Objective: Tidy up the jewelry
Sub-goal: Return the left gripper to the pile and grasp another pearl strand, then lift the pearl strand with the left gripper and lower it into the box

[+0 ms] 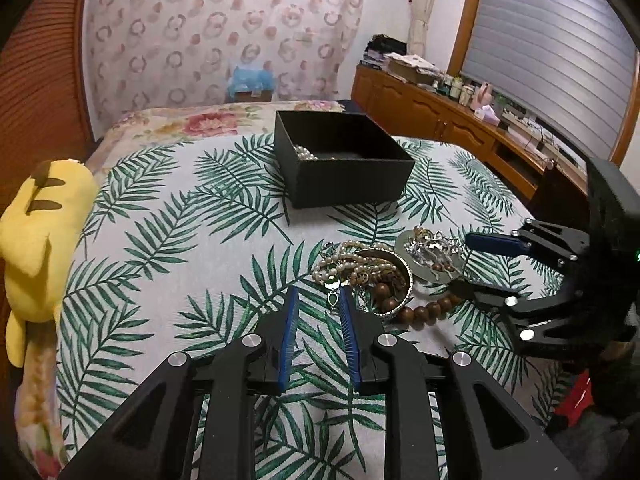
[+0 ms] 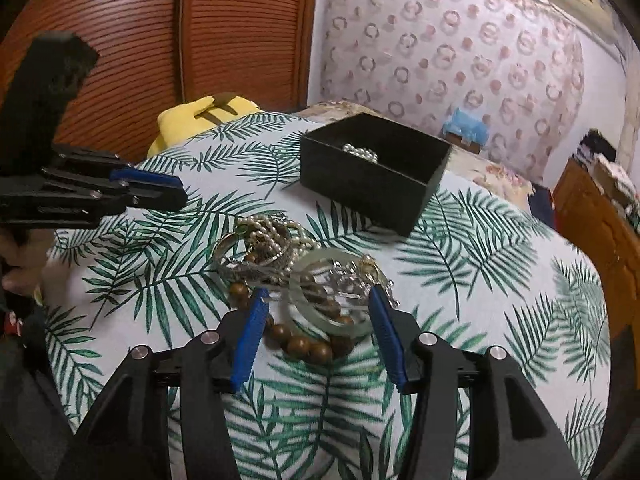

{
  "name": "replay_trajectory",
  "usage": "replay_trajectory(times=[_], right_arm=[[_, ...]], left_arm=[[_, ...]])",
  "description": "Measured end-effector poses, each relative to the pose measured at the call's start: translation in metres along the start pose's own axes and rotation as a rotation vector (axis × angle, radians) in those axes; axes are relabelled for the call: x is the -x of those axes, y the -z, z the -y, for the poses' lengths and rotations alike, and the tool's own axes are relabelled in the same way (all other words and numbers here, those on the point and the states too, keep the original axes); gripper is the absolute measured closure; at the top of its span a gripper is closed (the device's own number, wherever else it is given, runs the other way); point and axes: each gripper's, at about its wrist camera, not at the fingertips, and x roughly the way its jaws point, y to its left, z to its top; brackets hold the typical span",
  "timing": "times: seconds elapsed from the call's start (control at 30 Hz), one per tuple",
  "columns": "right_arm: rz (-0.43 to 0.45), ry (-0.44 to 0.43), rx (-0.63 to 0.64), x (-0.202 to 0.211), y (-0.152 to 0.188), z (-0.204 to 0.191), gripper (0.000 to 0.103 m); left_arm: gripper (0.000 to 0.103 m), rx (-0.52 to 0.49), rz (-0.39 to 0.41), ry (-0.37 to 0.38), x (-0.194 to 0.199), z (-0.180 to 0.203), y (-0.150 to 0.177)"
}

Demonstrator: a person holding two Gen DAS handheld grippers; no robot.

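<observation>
Jewelry lies heaped on the palm-leaf bedspread [image 1: 192,240] in front of my 2 grippers: a pearl necklace [image 1: 348,258] tangled around a silver bangle [image 1: 404,280], a pale jade bangle [image 2: 320,300] with silver chains across it, and a string of brown wooden beads [image 2: 304,342] curling along the near edge of the pile. Beyond the heap, well apart from it, stands an open black box [image 1: 344,160] with a strand of pearls [image 2: 362,151] in one corner. My left gripper [image 1: 316,296] hovers at the near side of the pile, its blue pads parted by a narrow gap and holding nothing; a small green pendant [image 1: 333,299] shows just beside the right pad. My right gripper [image 2: 316,300] is spread wide on either side of the jade bangle, gripping nothing. A yellow plush toy [image 1: 36,240] rests at the bed's edge.
</observation>
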Motion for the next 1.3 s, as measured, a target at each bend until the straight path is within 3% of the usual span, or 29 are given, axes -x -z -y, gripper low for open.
replay_trajectory(times=[0.2, 0.27, 0.33, 0.57, 0.83, 1.3], right_arm=[[0.0, 0.016, 0.056, -0.011, -0.009, -0.008, 0.05], [0.006, 0.007, 0.057, -0.011, -0.012, -0.005, 0.072], [0.014, -0.01, 0.04, -0.008, -0.015, 0.0, 0.082], [0.056, -0.031, -0.027, 0.003, -0.025, 0.021, 0.095], [0.083, -0.04, -0.075, 0.009, -0.031, 0.036, 0.101], [0.093, -0.043, -0.081, 0.008, -0.034, 0.037, 0.101]], left_arm=[[0.083, 0.006, 0.01, -0.002, 0.004, -0.002, 0.0], [0.083, 0.004, 0.005, -0.001, 0.001, -0.003, -0.001], [0.083, -0.001, -0.003, -0.001, -0.003, -0.001, -0.002], [0.083, -0.032, -0.049, -0.003, -0.029, 0.004, -0.011], [0.083, -0.025, -0.092, 0.017, -0.053, -0.001, -0.024], [0.083, -0.143, -0.211, 0.019, -0.081, 0.0, -0.034]])
